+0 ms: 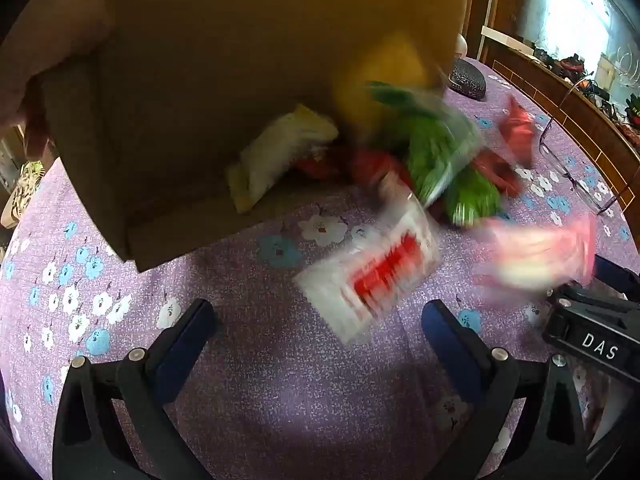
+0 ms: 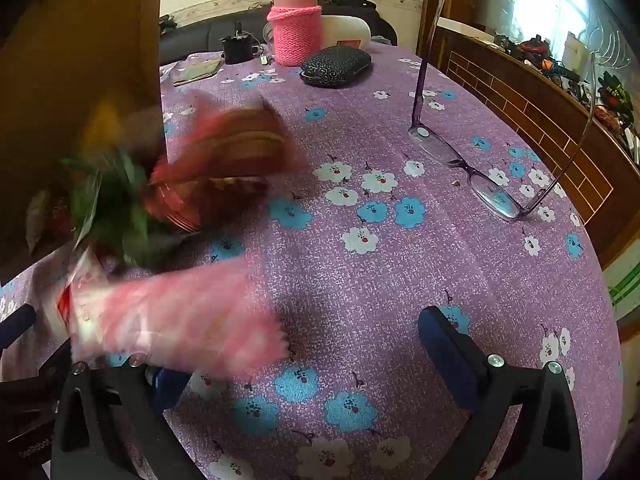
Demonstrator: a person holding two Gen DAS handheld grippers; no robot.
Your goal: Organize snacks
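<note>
On the right gripper (image 1: 592, 344), "DAS" reads.

Black claw (image 1: 318, 322) frames, blue pads (image 1: 452, 336), silver screws, white "DAS" lettering.

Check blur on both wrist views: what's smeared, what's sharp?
Left wrist: the snack packets tumbling from the cardboard box are motion-smeared; the tablecloth and left tongs stay sharp. Right wrist: the pink packet is streaked; the glasses and right tongs are crisp.
</note>
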